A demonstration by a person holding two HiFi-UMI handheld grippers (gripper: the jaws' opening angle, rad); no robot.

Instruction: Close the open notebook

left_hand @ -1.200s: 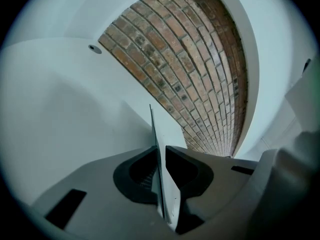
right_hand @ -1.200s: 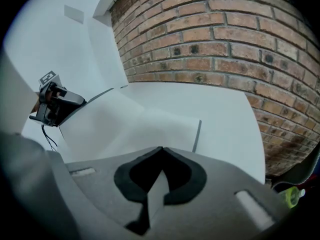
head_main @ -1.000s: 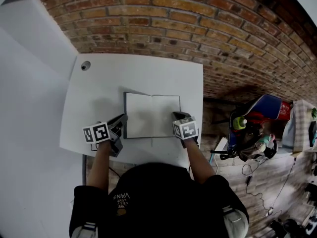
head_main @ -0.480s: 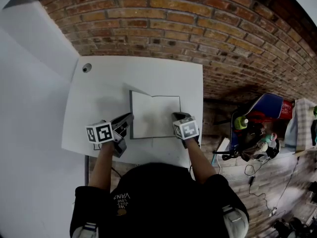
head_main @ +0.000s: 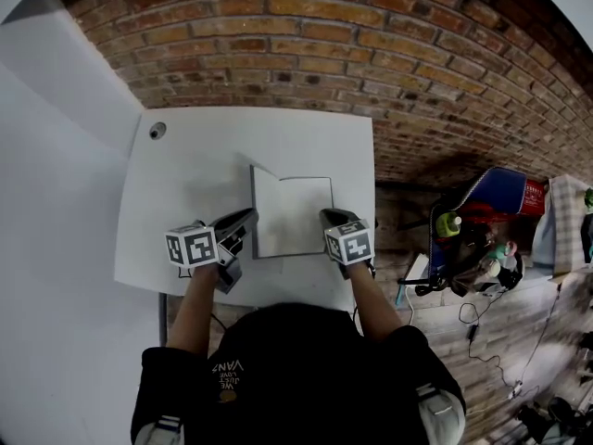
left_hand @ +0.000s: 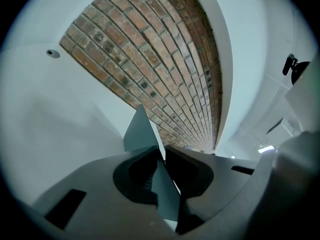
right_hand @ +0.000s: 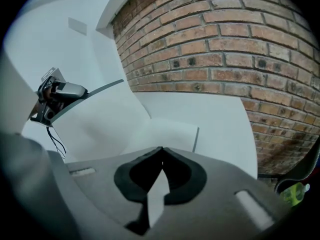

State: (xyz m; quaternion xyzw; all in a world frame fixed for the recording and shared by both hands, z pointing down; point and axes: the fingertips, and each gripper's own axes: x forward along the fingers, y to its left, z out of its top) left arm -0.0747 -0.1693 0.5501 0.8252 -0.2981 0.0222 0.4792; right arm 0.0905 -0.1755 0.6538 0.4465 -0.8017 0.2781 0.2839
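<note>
The notebook [head_main: 295, 216] may not shut flat: its raised left cover [left_hand: 140, 131], pinched by the left hand-held gripper [head_main: 246, 222], would land on the right hand-held gripper [head_main: 327, 217], which pinches the right edge [head_main: 330, 197].

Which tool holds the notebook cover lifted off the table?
The left tool, clamped on the raised left cover; the right tool holds the flat right page.

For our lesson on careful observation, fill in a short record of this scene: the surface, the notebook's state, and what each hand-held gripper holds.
Surface: white table, brick wall behind
Notebook: open, blank white pages showing
Left cover: raised off the table, tilted
Left hand-held gripper: shut on the left cover
Right hand-held gripper: shut on the notebook's right edge
Task status: not yet closed
</note>
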